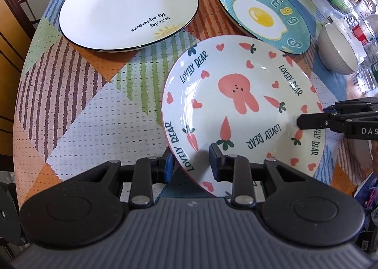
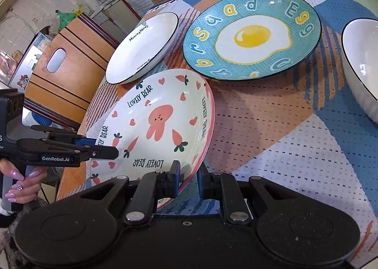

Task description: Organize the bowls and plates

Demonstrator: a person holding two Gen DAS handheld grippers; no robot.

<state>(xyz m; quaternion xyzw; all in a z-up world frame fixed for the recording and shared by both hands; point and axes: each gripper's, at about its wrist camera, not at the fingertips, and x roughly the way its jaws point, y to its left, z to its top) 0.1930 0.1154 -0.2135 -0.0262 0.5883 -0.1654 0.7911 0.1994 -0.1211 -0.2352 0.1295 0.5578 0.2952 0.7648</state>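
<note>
Both claws pinch the rim of the white rabbit-and-carrot ceramic plate (image 1: 241,113), left claw (image 1: 191,162) near edge, right claw (image 2: 187,178) opposite, plate tilted up off the patchwork-cloth desk (image 1: 94,103); I'd lift level, keep grips even, then stack onto the white black-rimmed plate (image 1: 127,7).

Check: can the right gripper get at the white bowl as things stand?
Probably not right away. The right gripper straddles the rim of the rabbit plate, which the left gripper holds too. The white bowl sits apart on the tablecloth, with nothing between, so the path looks free once it lets go.
</note>
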